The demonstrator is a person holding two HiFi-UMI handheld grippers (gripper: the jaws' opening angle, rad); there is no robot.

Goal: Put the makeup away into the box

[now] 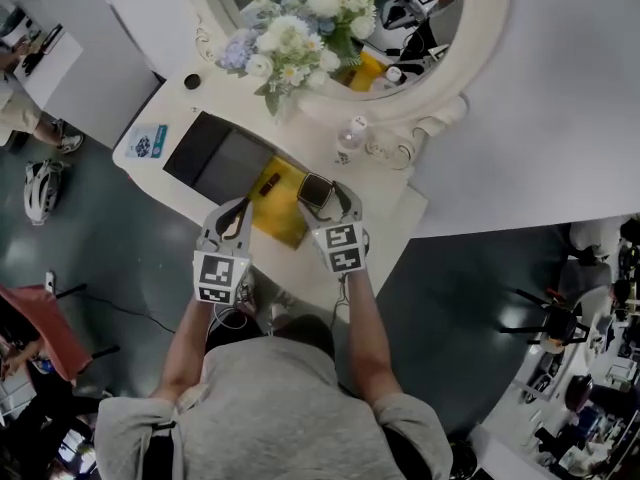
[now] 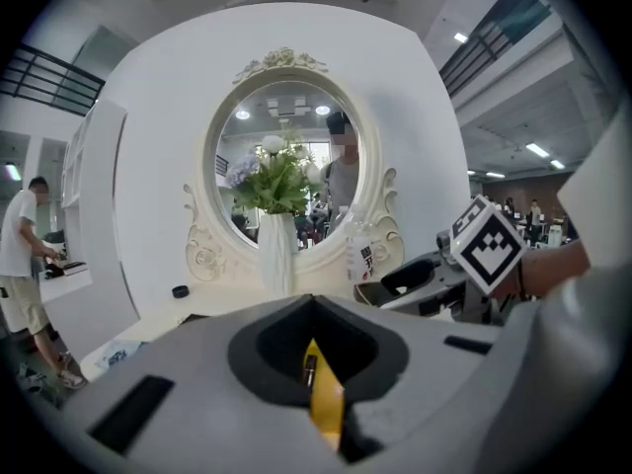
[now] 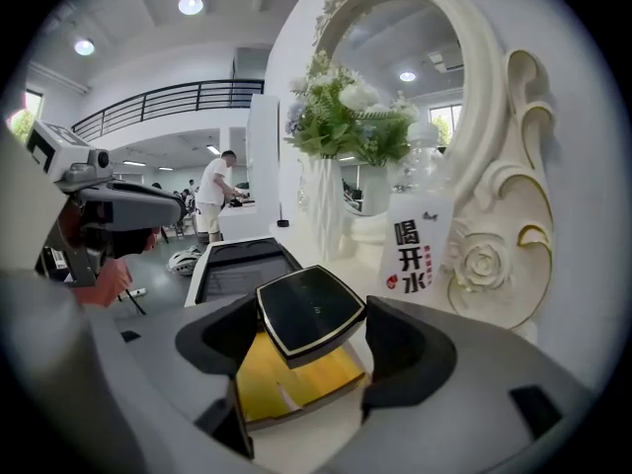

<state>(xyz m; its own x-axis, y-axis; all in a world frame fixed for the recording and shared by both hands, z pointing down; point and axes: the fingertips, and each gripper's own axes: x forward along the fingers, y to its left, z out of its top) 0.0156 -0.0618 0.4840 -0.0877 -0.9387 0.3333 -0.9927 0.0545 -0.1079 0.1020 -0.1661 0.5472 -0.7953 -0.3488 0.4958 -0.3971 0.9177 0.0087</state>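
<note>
Black compact (image 3: 309,314): clamped by its sides in the right gripper (image 3: 311,332), held level just above the box.
Yellow-lined box (image 3: 296,375): open on the vanity top (image 1: 385,203), directly beneath; judged the drop target.
Left gripper (image 2: 314,304): jaws together, nothing held, parked over the box's near edge.
Lipstick (image 1: 270,184): lying on the yellow surface.
Next move: lower, then release.

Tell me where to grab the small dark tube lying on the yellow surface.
Likely best: grip the tube across its middle, from straight above with the left gripper, jaws closing on its long sides. It lies flat on the yellow surface, slanted, both sides clear.
</note>
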